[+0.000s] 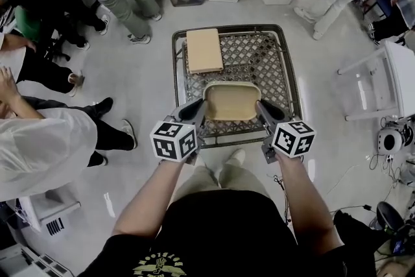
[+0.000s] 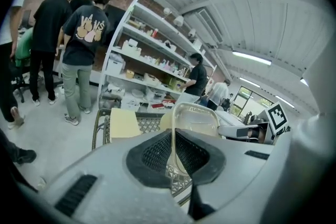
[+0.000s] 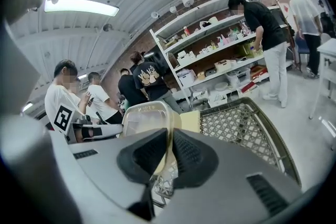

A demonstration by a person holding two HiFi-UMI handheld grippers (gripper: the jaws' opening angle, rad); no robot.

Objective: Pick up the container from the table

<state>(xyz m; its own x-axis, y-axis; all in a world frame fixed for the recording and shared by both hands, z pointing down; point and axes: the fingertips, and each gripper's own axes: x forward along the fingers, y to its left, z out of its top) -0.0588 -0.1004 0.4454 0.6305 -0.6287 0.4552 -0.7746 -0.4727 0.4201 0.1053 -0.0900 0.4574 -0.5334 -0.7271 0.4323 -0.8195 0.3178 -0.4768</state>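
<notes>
Container (image 1: 231,101): pale, shallow, at the near edge of the mesh bench (image 1: 279,61), midway between its side edges. Left claw (image 1: 198,110) clenched on its left rim, right claw (image 1: 262,111) on its right rim. Beige board (image 1: 203,50): far left corner.

A black T-shirt (image 2: 86,34) bears pale lettering on its back, too blurred to read. The emblem (image 1: 159,264) on the camera wearer's shirt is equally illegible.

container (image 1: 231,101) over worktop (image 1: 279,55) 6 o'clock edge; left hand-held gripper (image 1: 200,107) at its 9 o'clock rim, right hand-held gripper (image 1: 260,108) at 3 o'clock (rim between each pair of jaws). flat slab (image 1: 203,50) on worktop at 11 o'clock.
</notes>
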